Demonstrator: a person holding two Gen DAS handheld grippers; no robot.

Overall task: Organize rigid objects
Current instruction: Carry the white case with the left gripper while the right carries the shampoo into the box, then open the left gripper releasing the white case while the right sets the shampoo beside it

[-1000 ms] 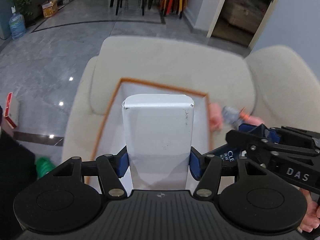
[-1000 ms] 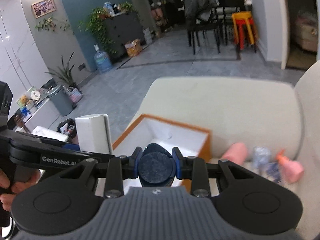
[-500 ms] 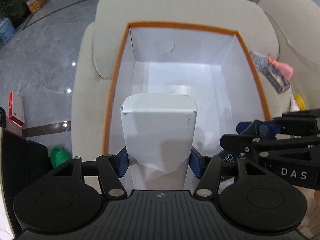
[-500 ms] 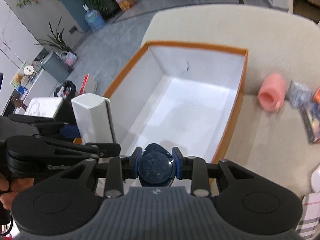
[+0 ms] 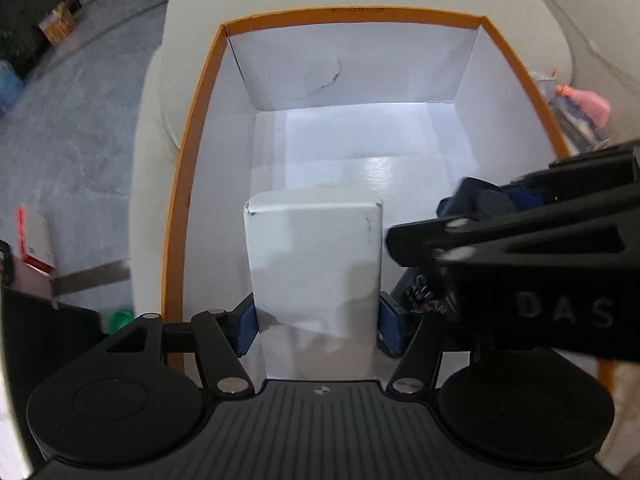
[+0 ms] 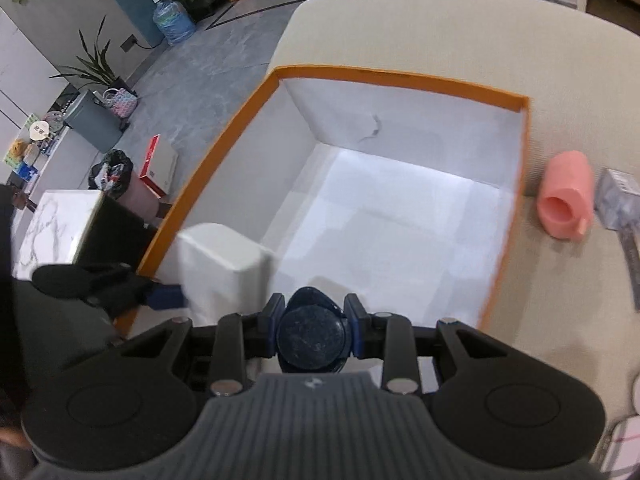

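Left gripper (image 5: 316,320) fingers opening, white carton (image 5: 314,256) between them, inside orange-rimmed box (image 5: 192,152), 7 o'clock corner. Right gripper (image 6: 312,330) fingers clamping dark round container (image 6: 312,340); box floor lying open toward 12 o'clock.

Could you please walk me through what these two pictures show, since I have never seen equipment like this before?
There is no robot here: a person holds a two-finger gripper in each hand, and a fisheye camera on each looks forward along its fingers.

In the left wrist view, the left gripper has a tall white box between its blue pads; its jaws are opening. The black arm that crosses in from the right is the other gripper.

In the right wrist view, the right gripper is shut on a dark blue round-topped container.

Both point down into an open, orange-rimmed white carton that rests on a cream sofa and has nothing on its floor. Beside it on the cushion lie a pink bottle and a small grey packet.
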